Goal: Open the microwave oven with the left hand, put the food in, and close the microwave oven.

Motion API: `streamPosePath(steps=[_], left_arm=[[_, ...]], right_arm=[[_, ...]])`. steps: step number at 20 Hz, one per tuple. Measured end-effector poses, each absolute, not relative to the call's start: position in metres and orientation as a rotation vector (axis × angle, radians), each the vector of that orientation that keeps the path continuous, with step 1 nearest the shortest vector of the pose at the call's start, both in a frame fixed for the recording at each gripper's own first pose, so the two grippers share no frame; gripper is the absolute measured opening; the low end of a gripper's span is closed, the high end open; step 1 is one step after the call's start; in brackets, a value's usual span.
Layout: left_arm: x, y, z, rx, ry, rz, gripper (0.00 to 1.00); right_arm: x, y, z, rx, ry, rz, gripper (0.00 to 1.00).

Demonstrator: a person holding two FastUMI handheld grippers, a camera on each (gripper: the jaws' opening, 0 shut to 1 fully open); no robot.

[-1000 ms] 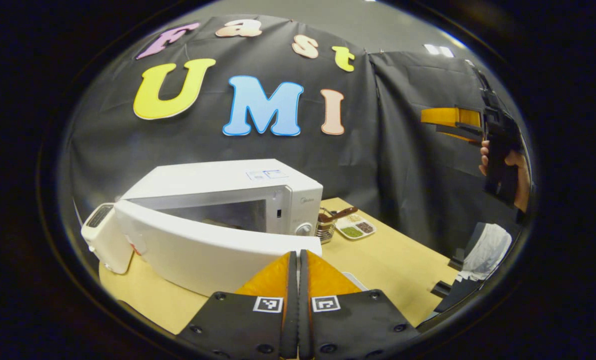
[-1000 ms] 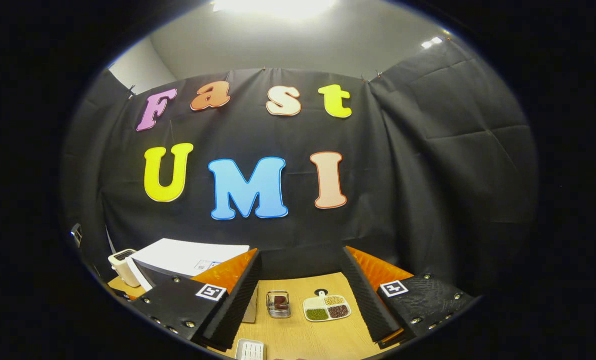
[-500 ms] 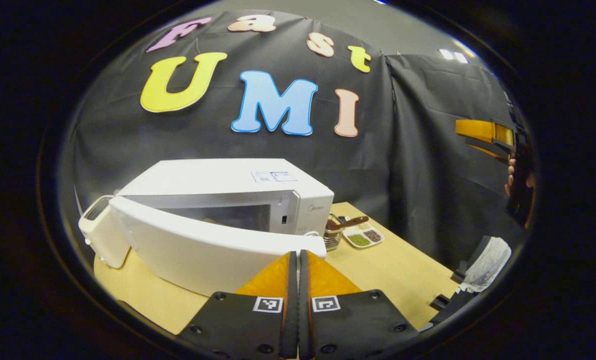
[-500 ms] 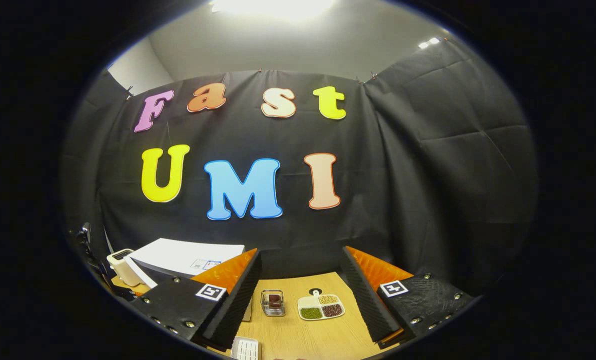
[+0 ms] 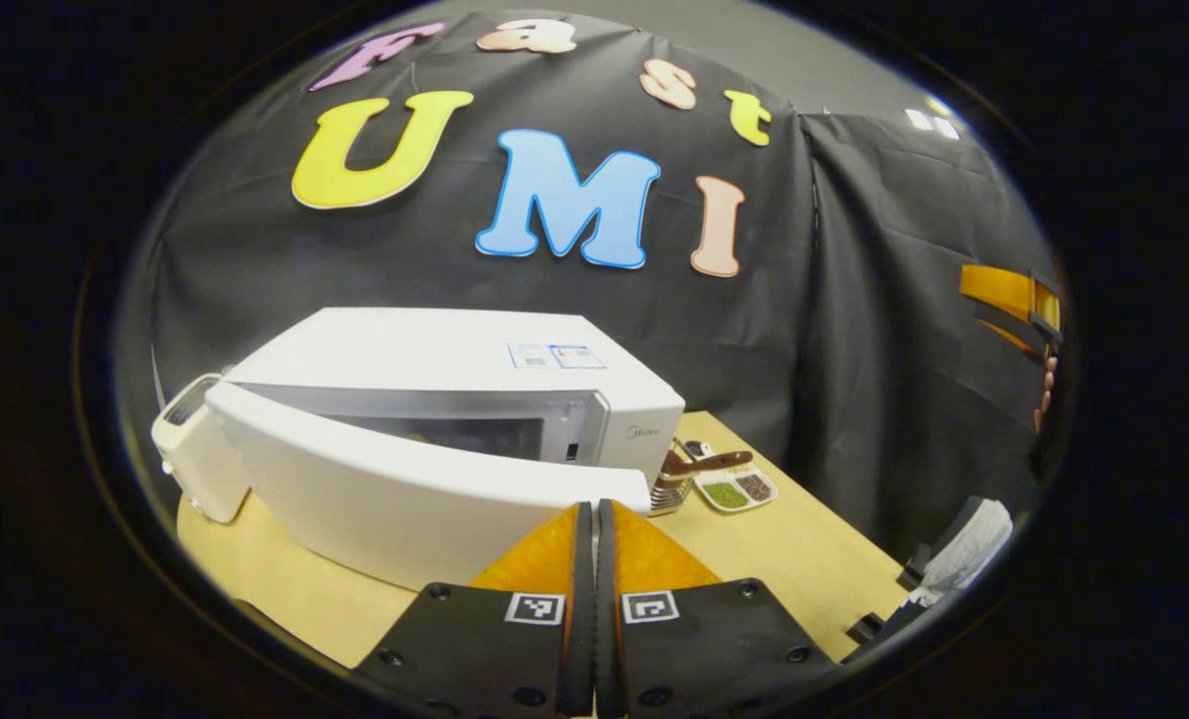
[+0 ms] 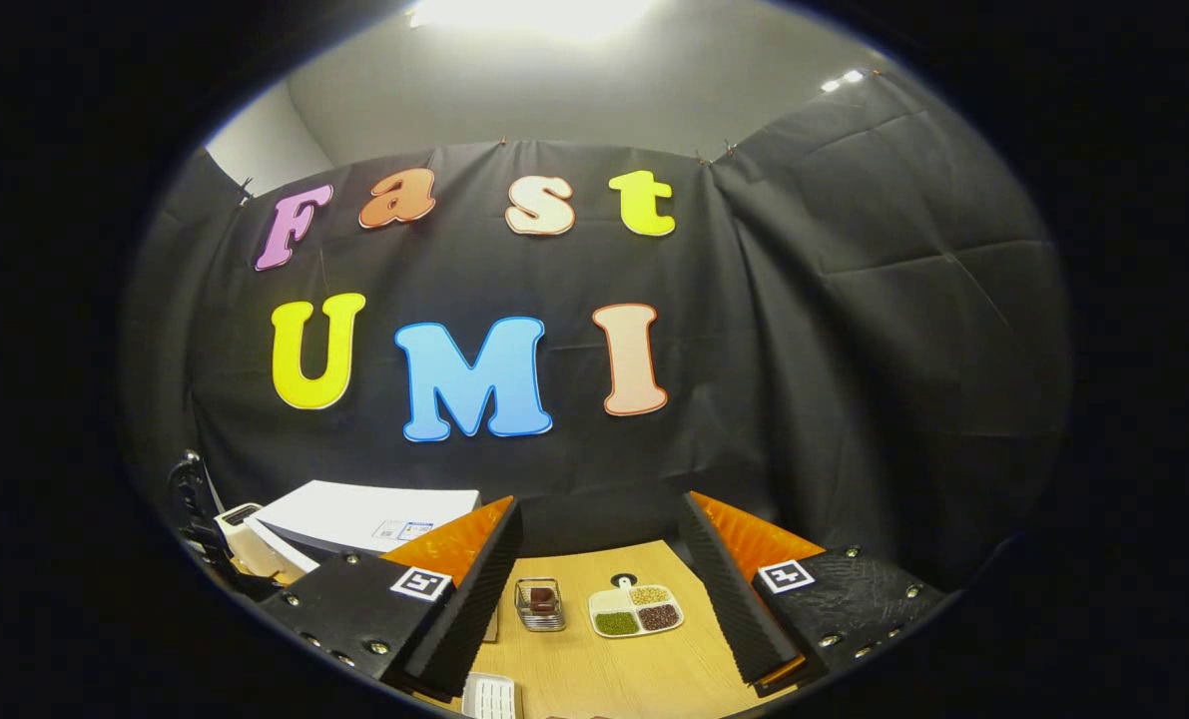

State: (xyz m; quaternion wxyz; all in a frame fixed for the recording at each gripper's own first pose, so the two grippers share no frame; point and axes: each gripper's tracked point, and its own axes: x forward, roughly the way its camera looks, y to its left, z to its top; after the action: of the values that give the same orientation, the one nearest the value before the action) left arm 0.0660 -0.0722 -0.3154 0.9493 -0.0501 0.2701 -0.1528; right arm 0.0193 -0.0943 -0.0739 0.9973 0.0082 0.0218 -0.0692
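Observation:
The white microwave (image 5: 434, 345) stands on the wooden table (image 5: 764, 549) with its door (image 5: 374, 494) ajar, leaving a narrow gap to the cavity. Something brownish shows dimly inside through that gap. My left gripper (image 5: 594, 505) is shut with nothing between its fingers, and its tips rest against the door's outer face near the free end. My right gripper (image 6: 599, 502) is open and empty, held high over the table's right part. In the left gripper view the right gripper (image 5: 1013, 300) shows at the far right with a hand on it. The microwave's top (image 6: 364, 504) also shows in the right gripper view.
Right of the microwave stand a wire basket (image 6: 541, 605) holding a brown item and a divided dish (image 6: 636, 610) of beans. A small white appliance (image 5: 195, 449) sits left of the door. A white ribbed object (image 6: 492, 696) lies near the table's front edge.
The door has swung a little nearer the microwave body, with my shut left gripper following it. The right gripper has slid toward the right edge of the left gripper view.

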Motion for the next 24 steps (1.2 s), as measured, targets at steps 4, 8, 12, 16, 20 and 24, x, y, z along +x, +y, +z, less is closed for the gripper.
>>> streamPosePath(steps=[4, 8, 12, 16, 20, 24], left_arm=[[0.076, -0.073, -0.322, -0.135, 0.567, -0.291, 0.07], [0.085, -0.073, -0.326, -0.153, 0.582, -0.282, 0.07], [0.095, -0.076, -0.323, -0.196, 0.571, -0.272, 0.07], [0.108, -0.082, -0.322, -0.180, 0.562, -0.275, 0.07], [0.118, -0.084, -0.323, -0.180, 0.562, -0.271, 0.06], [0.129, -0.087, -0.327, -0.219, 0.581, -0.270, 0.07]], right_arm=[[0.019, -0.099, -0.072, 0.005, 0.040, -0.152, 0.96], [0.019, -0.104, -0.075, 0.001, 0.047, -0.162, 0.96], [0.018, -0.102, -0.064, 0.004, 0.025, -0.145, 0.96], [0.017, -0.102, -0.058, -0.015, 0.005, -0.138, 0.96], [0.019, -0.100, -0.057, -0.022, 0.008, -0.132, 0.96], [0.020, -0.104, -0.057, -0.023, 0.008, -0.142, 0.96]])
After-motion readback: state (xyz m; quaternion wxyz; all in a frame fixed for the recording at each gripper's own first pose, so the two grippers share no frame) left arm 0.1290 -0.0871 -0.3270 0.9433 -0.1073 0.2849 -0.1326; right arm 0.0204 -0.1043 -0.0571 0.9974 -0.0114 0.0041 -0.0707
